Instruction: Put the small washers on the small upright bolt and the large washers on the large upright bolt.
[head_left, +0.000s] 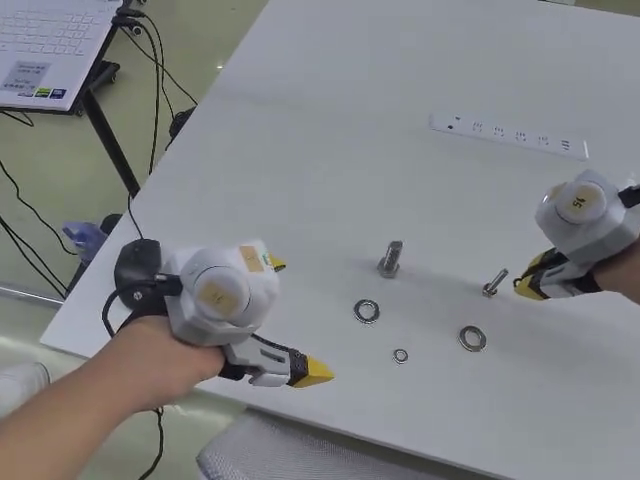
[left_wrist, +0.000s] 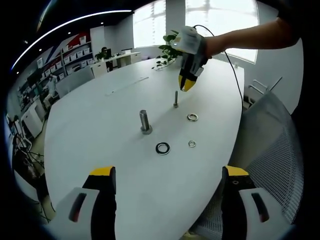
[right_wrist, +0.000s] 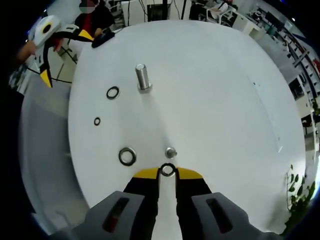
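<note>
The large upright bolt (head_left: 390, 258) (left_wrist: 145, 122) (right_wrist: 142, 77) and the small upright bolt (head_left: 493, 283) (left_wrist: 176, 98) (right_wrist: 171, 152) stand on the white table (head_left: 330, 150). In front of them lie a large washer (head_left: 366, 311) (right_wrist: 113, 92), a small washer (head_left: 400, 355) (right_wrist: 97, 121) and another large washer (head_left: 472, 338) (right_wrist: 127, 156). My right gripper (head_left: 525, 288) (right_wrist: 167, 173) is shut on a small washer (right_wrist: 167, 170), just beside the small bolt. My left gripper (head_left: 293, 318) (left_wrist: 167, 180) is open and holds nothing, near the table's front edge.
A white power strip (head_left: 510, 135) lies at the back of the table. A laptop (head_left: 50, 45) sits on a stand off the table's left, with cables on the floor. A mesh chair (head_left: 260, 455) (left_wrist: 272, 145) stands at the front edge.
</note>
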